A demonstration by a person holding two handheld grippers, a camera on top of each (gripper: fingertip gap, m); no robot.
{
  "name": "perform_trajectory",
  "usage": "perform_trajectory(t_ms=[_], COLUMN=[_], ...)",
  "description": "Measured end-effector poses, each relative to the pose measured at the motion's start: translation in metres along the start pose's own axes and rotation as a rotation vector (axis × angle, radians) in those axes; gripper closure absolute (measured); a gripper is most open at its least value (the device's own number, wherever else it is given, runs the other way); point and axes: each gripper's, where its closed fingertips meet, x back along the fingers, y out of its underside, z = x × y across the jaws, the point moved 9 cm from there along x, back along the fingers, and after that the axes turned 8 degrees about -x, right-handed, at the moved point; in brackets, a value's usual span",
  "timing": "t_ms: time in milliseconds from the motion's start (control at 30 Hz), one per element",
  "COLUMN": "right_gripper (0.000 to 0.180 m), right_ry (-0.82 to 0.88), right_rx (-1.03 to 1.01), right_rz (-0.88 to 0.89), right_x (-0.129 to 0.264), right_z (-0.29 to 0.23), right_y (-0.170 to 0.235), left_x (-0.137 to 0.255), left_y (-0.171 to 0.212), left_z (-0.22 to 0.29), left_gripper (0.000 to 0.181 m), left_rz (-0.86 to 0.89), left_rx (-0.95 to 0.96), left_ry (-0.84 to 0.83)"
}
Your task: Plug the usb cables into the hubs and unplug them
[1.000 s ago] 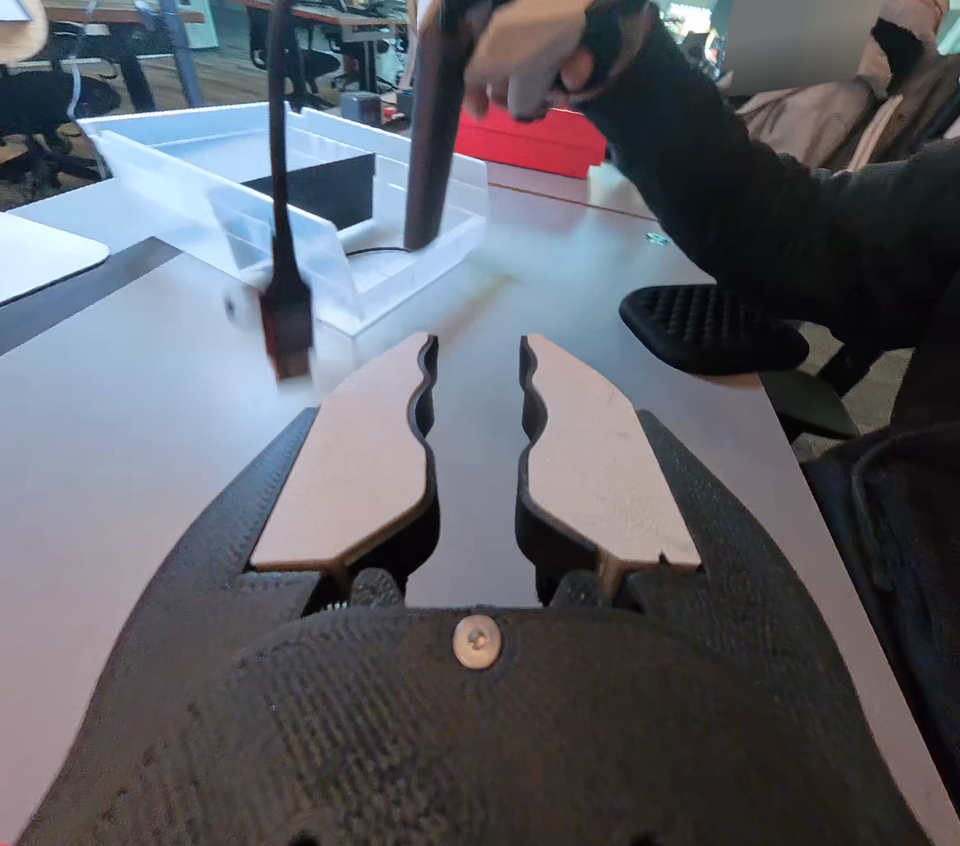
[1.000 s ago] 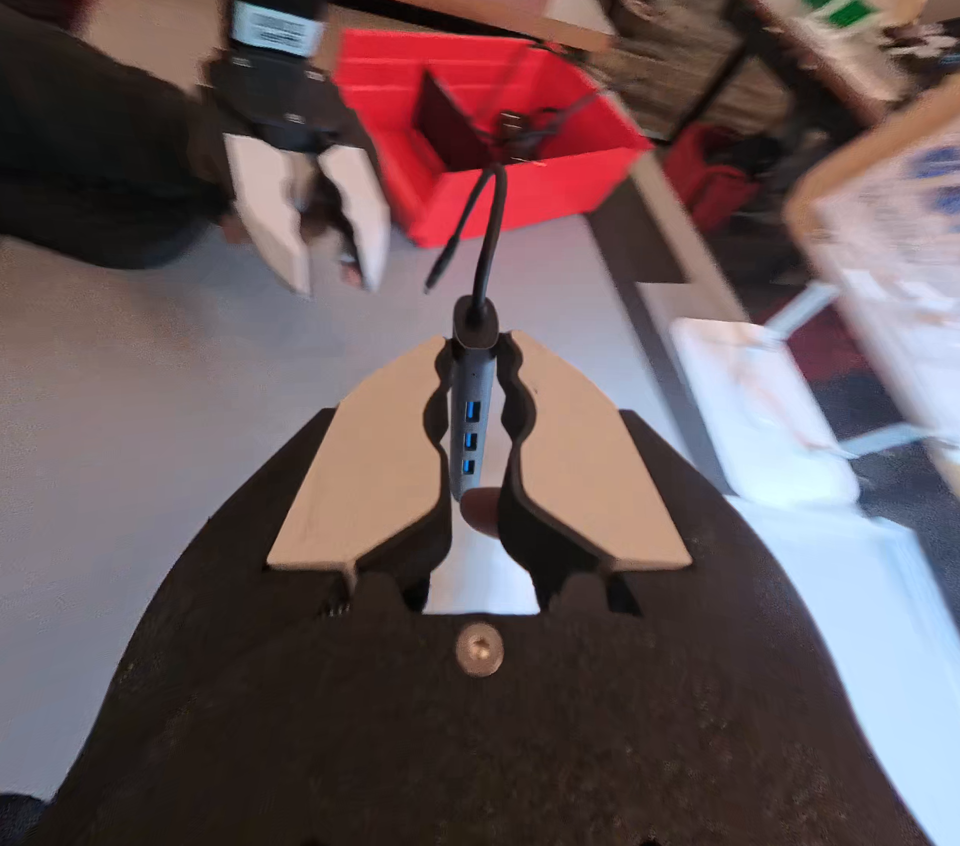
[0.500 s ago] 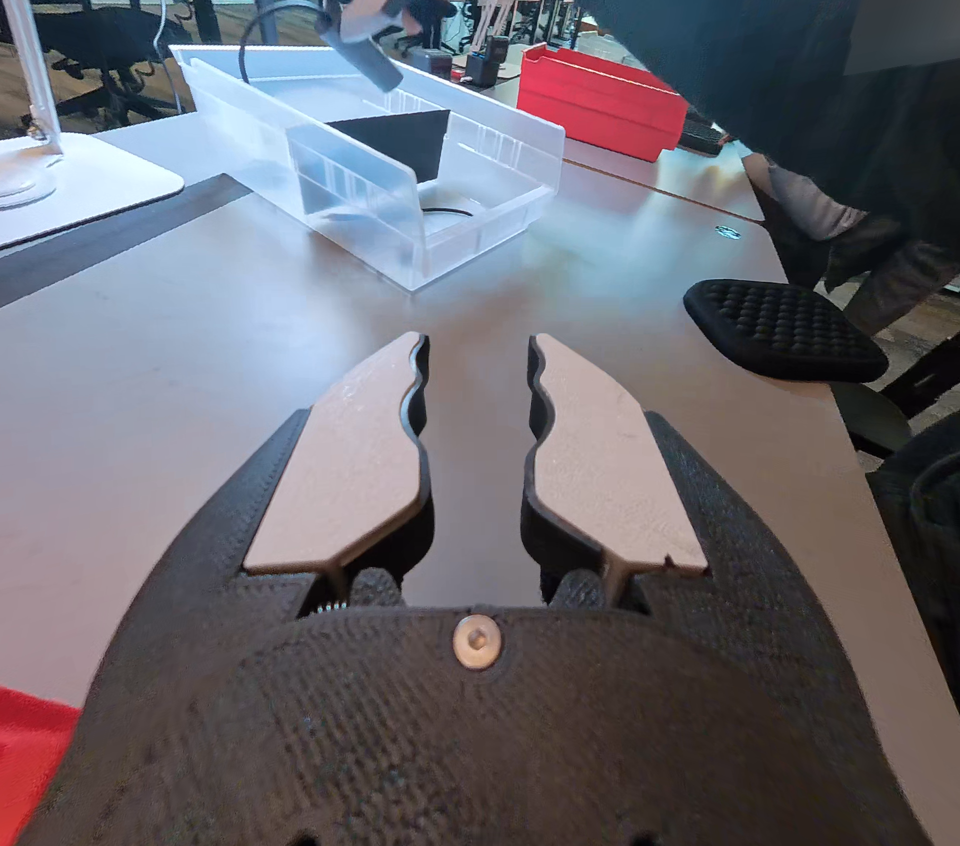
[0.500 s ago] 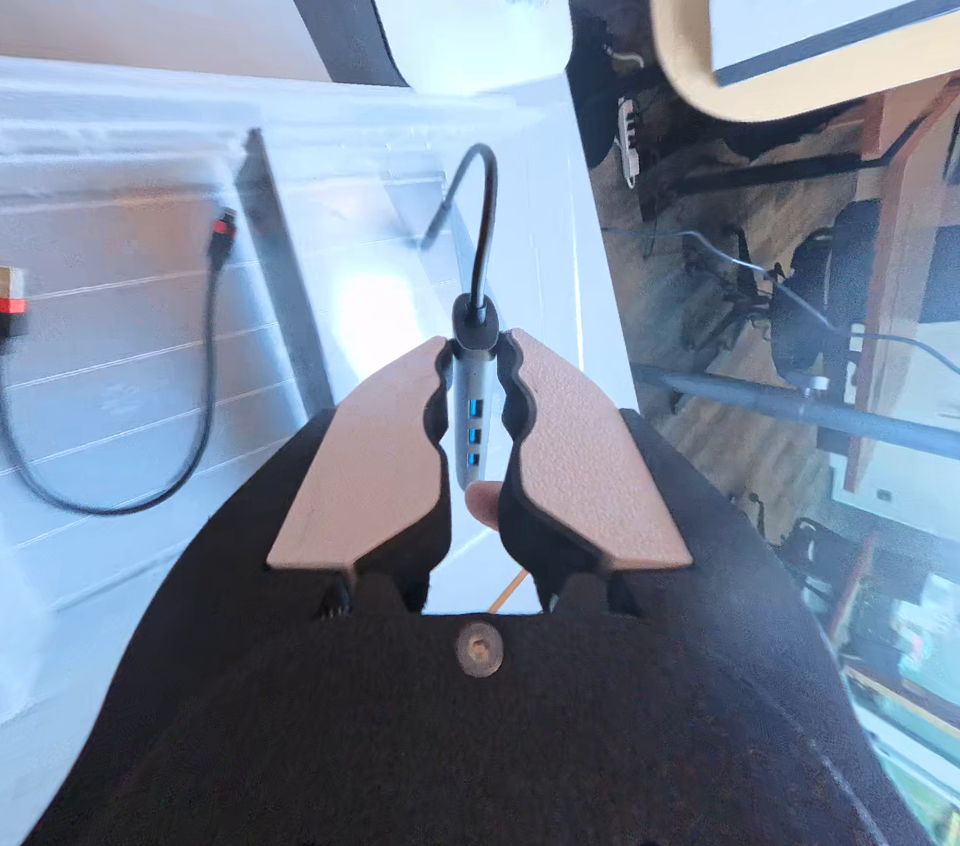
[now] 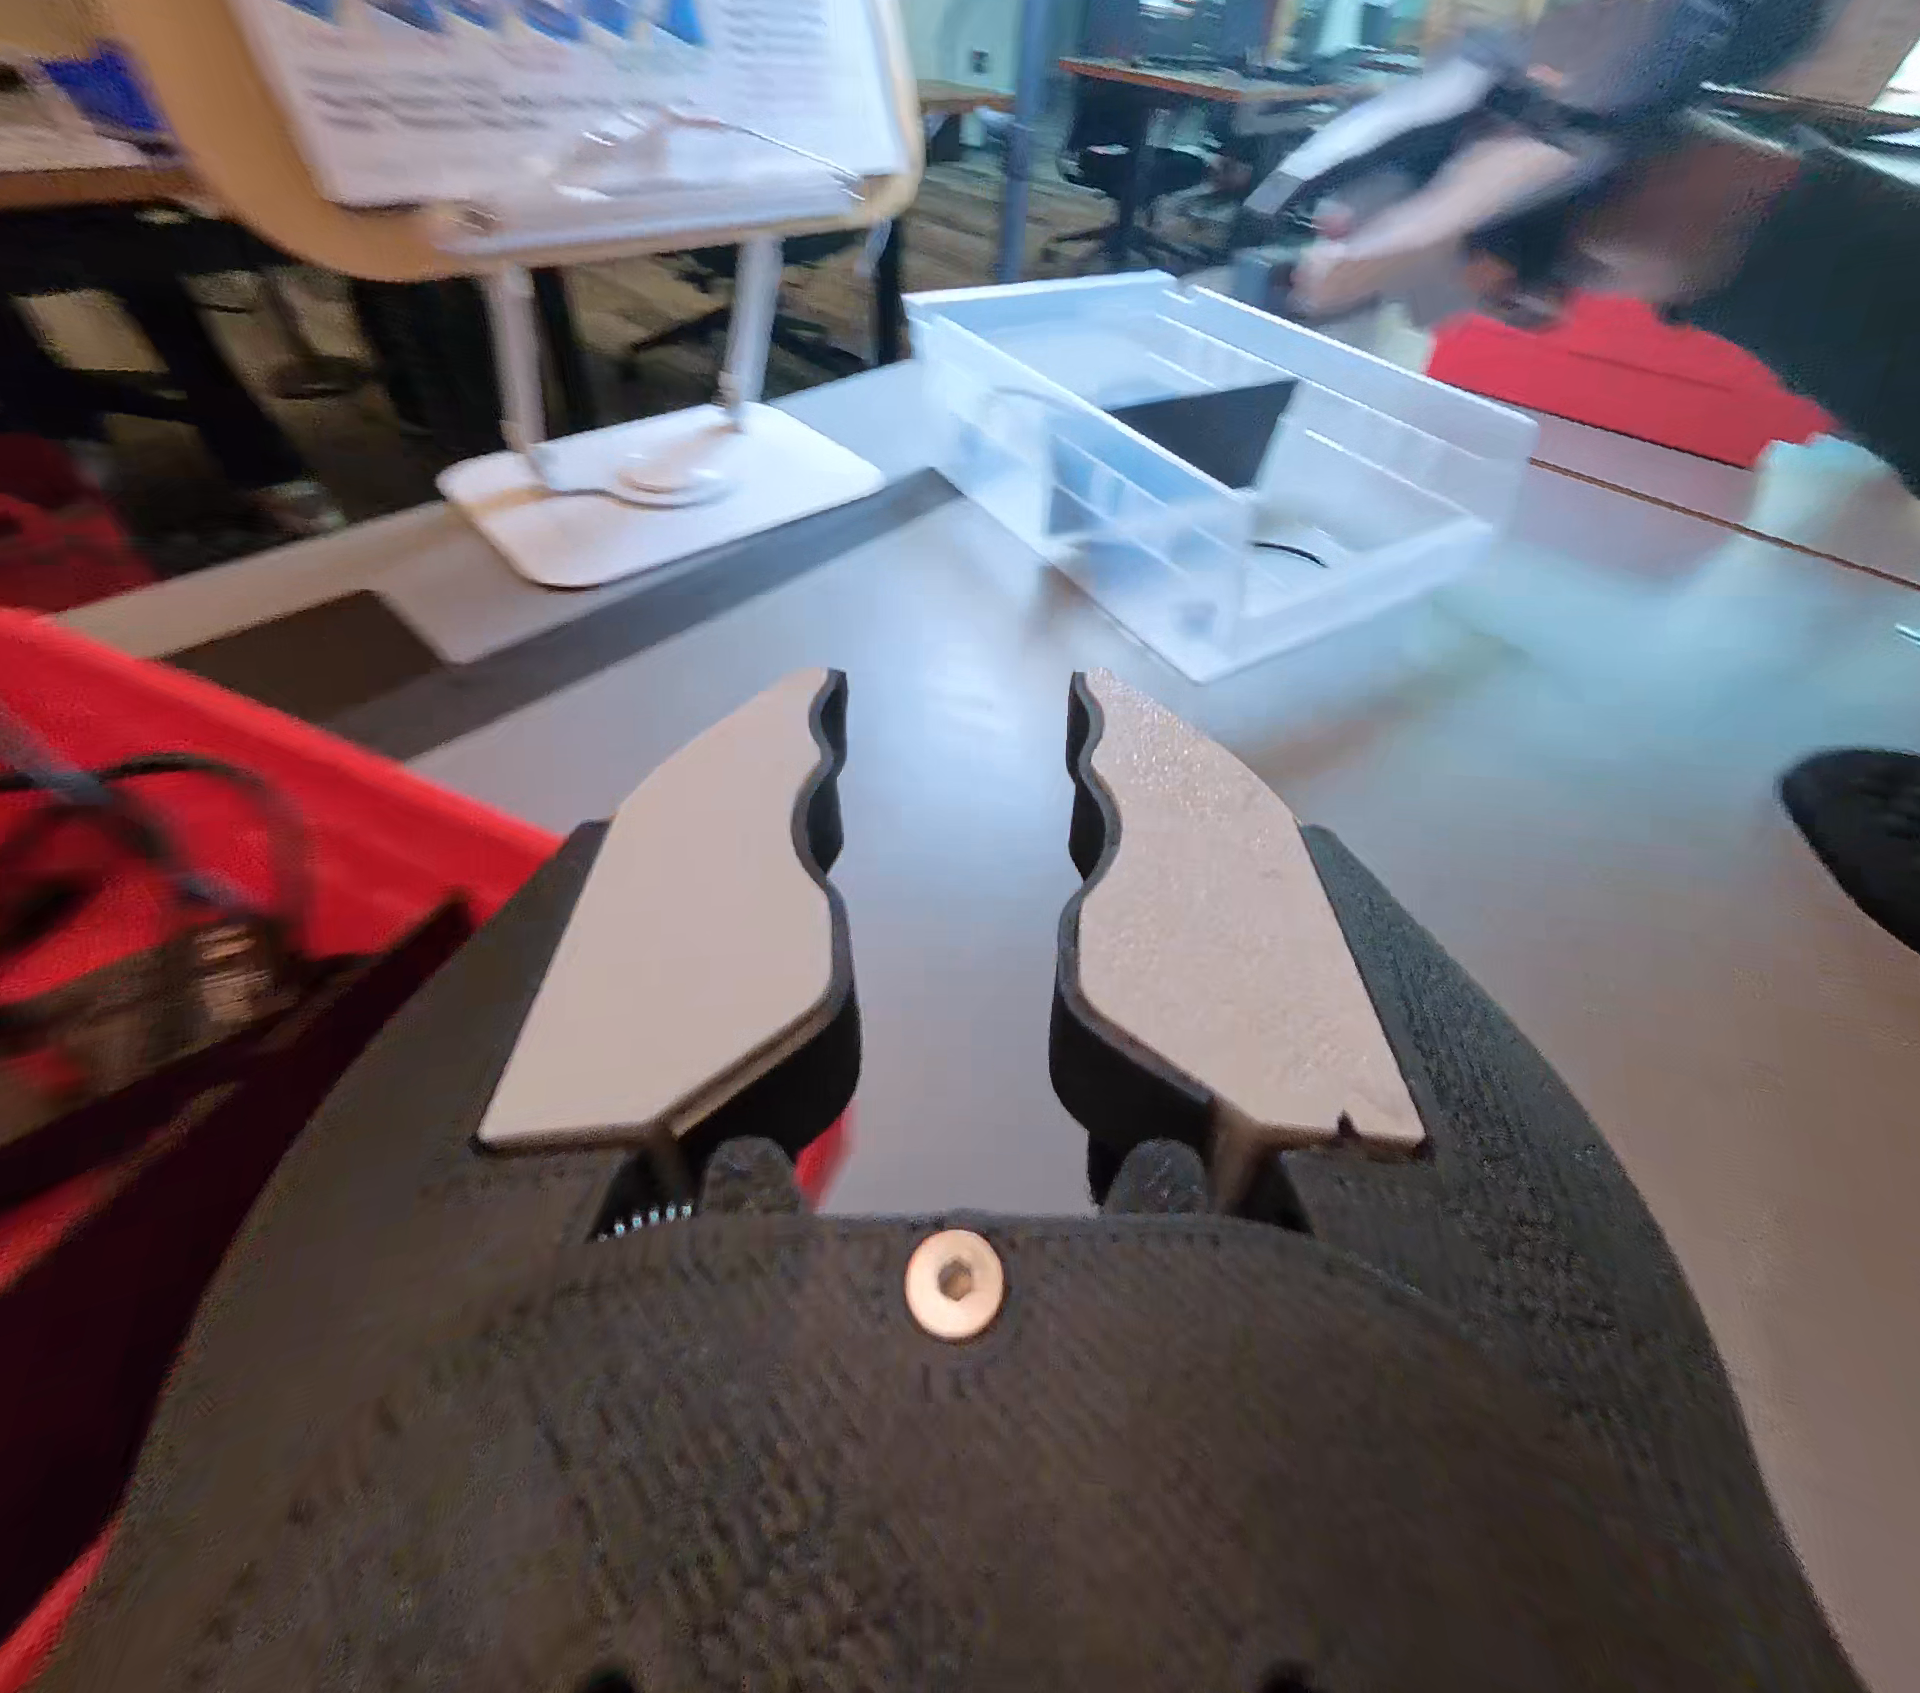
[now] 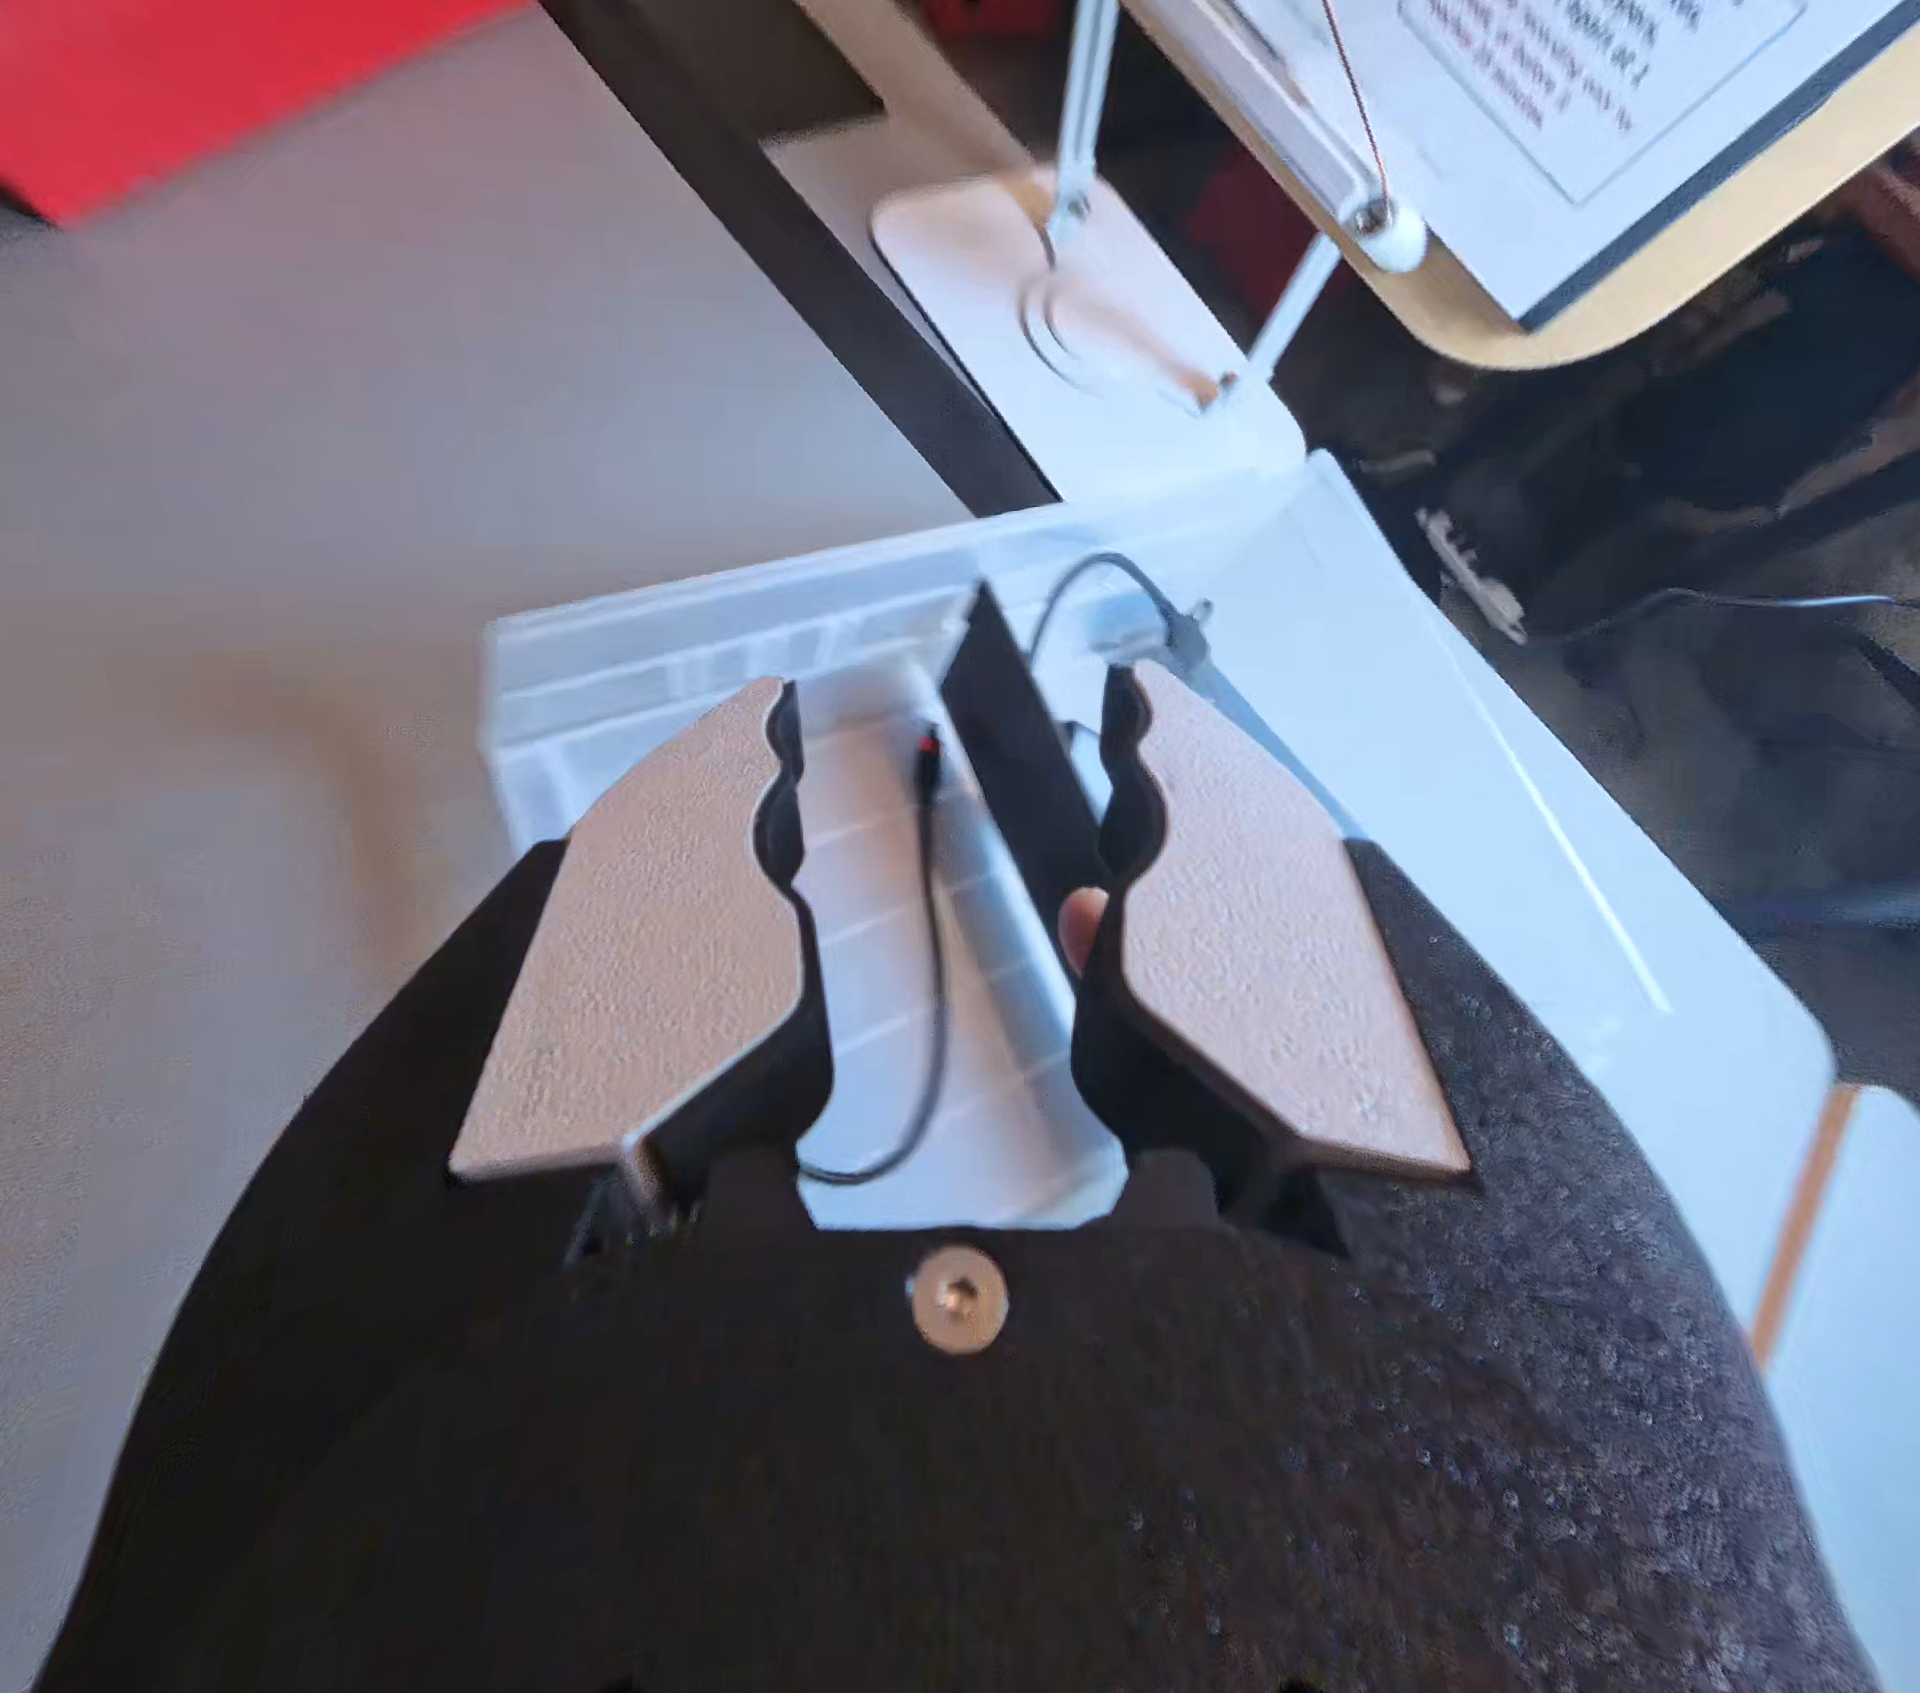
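Observation:
My right gripper [image 6: 954, 682] is open and empty above a clear plastic bin [image 6: 675, 656]. A grey hub [image 6: 1127, 620] with its short looped cable shows in the compartment right of the bin's black divider [image 6: 997, 739]. A black USB cable [image 6: 930, 916] with a red tip lies in the left compartment. My left gripper [image 5: 956, 687] is open and empty, low over the table, beside a red bin [image 5: 312, 812] that holds dark cables [image 5: 156, 864], blurred. The right gripper [image 5: 1382, 157] shows blurred above the clear bin's [image 5: 1351, 583] far side.
A document stand with a white base [image 5: 665, 500] stands at the table's back edge, left of the clear bin; it also shows in the right wrist view [image 6: 1039, 272]. A second red bin [image 5: 1610, 386] sits behind. A black chair armrest [image 5: 1849, 822] is at the right. My hands' fingertips stand some 30 cm from each other.
My right gripper has opened and let go of the hub, which is now in the clear bin. My left gripper has swung left, bringing the near red bin into view.

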Motion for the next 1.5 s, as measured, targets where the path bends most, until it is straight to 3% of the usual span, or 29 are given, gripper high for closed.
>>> perform_trajectory(t_ms=[33,233,300,467,600,633,667,733,867,1167,1500], right_gripper=[0.122,0.133,0.137,0.143,0.147,0.148,0.149,0.15,0.152,0.153,0.153], right_ry=[-0.02,-0.077,-0.118,-0.152,-0.194,-0.193,-0.19,-0.182,-0.176,-0.165,-0.161], right_rx=[-0.027,-0.184,-0.25,-0.283,-0.299,-0.29,-0.278,-0.255,-0.25,-0.21,-0.16], right_rz=[0.064,0.222,0.246,0.308,0.289,0.28,0.273,0.264,0.271,0.29,0.362], right_x=[0.012,0.049,0.051,0.042,0.032,0.031,0.03,0.031,0.034,0.037,0.047], right_z=[-0.016,-0.103,-0.123,-0.143,-0.149,-0.15,-0.151,-0.151,-0.149,-0.155,-0.161], right_y=[0.006,0.068,0.084,0.103,0.111,0.113,0.115,0.117,0.119,0.113,0.099], left_x=[0.009,0.037,0.03,-0.002,-0.024,-0.029,-0.031,-0.03,-0.01,0.044,0.065], left_y=[-0.006,-0.004,0.005,0.015,0.023,0.025,0.024,0.018,-0.022,-0.167,-0.262], left_z=[-0.014,-0.096,-0.114,-0.145,-0.16,-0.161,-0.161,-0.165,-0.174,-0.158,-0.077], left_gripper=[0.141,0.138,0.137,0.134,0.134,0.141,0.16,0.171,0.173,0.177,0.177], left_rz=[-0.004,-0.239,-0.328,-0.364,-0.458,-0.464,-0.455,-0.448,-0.495,-0.456,-0.273], left_rx=[0.011,0.066,0.108,0.399,0.479,0.509,0.52,0.474,0.284,-0.082,-0.31], left_ry=[-0.049,-0.236,-0.223,-0.087,-0.102,-0.077,-0.059,-0.094,-0.207,-0.365,-0.273])
